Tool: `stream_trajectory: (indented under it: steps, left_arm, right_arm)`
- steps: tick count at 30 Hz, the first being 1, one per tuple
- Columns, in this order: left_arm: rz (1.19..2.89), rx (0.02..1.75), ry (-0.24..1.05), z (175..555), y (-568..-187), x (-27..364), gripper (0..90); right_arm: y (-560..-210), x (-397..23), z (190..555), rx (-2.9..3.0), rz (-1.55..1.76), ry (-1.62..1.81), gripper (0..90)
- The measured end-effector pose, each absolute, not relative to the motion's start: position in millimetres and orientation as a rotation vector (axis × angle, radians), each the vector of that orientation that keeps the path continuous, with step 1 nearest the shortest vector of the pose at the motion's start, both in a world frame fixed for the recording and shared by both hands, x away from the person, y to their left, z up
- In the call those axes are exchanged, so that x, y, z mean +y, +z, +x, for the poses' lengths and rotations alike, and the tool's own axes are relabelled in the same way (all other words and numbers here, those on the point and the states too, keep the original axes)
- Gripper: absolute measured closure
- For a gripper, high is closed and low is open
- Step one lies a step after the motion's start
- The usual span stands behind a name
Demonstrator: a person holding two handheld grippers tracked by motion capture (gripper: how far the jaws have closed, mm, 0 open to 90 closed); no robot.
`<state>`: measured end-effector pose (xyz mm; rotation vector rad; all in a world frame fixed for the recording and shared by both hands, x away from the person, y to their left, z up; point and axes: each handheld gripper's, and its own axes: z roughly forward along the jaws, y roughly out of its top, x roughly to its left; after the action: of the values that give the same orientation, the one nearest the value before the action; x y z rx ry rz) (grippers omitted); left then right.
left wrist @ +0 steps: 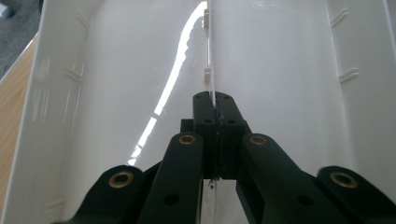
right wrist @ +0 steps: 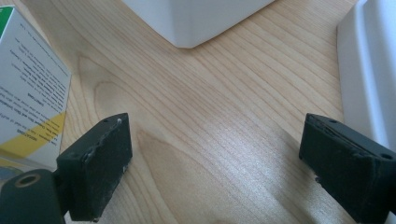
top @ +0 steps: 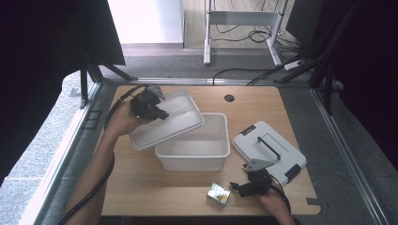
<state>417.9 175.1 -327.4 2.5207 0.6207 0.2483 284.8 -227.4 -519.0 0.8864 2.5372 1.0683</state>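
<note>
We are clamping the left tool on the translucent white plastic lid, tilted over the white rectangular tub at centre counter, ten o'clock edge. Right tool is gaping empty beside the small green-yellow carton.

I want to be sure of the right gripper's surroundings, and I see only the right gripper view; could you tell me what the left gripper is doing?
Observer: The left gripper is shut on a rib of the white lid, held tilted over the tub.
Operator: Is anything between my jaws?
Observer: No; the right gripper is open, beside the small box.
Operator: What is the white edge at my right?
Observer: A closed white case with a dark handle.
</note>
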Motion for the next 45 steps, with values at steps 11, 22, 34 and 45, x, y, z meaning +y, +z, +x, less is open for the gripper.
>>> stream_trajectory:
  steps: [11, 22, 34, 45]
  left_arm:
    - [2.454, 0.802, 0.301, 415, -328, 215, 89.1]
    - [2.371, 1.022, 0.347, 407, -330, 269, 89.1]
    - [2.34, 1.157, 0.396, 393, -343, 314, 89.0]
    - [2.344, 1.174, 0.389, 389, -388, 315, 89.0]
  right_arm:
    - [-519, -228, 285, 2.536, 0.882, 1.068, 9.4]
    - [-519, -228, 285, 2.536, 0.883, 1.069, 9.6]
    - [-519, -228, 285, 2.534, 0.89, 1.069, 10.3]
    - [-519, -228, 285, 2.533, 0.891, 1.069, 10.5]
